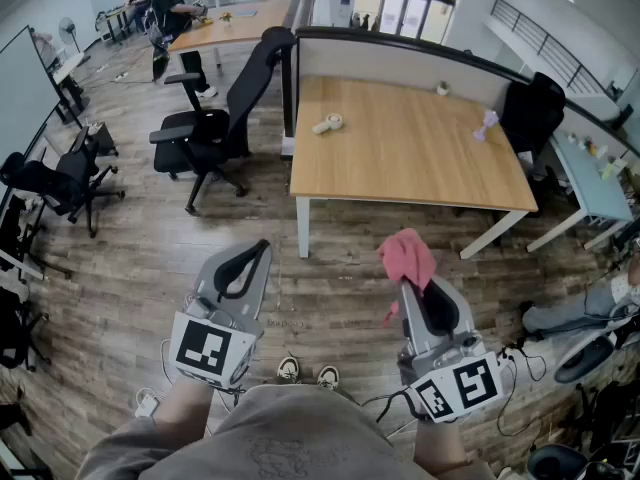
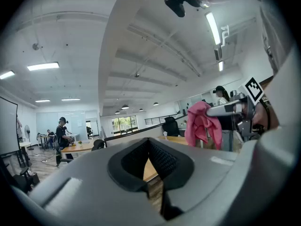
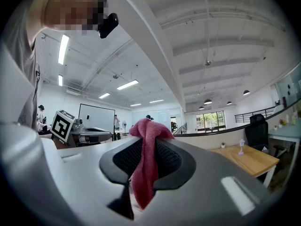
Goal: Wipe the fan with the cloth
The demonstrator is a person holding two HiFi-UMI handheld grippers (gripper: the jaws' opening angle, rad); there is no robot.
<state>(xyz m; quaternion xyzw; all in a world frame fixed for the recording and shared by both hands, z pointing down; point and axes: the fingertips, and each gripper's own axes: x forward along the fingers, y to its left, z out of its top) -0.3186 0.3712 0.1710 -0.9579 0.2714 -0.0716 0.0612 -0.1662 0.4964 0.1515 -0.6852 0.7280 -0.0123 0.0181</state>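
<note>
Cloth [image 3: 145, 168] clamped in right gripper [image 3: 146, 142], bunched past jaws

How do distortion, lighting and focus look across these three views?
Head view: strong fisheye bend, dark corners, light wooden table evenly lit. Left gripper view: ceiling strip light glares; near jaws soft. Right gripper view: pink cloth fairly sharp; mosaic patch top left.

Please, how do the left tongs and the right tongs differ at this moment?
The left tongs are shut and empty; the right tongs are shut on the pink cloth. Nothing lies between the left pads; cloth hangs between the right pads. Both are grey with black pads.
</note>
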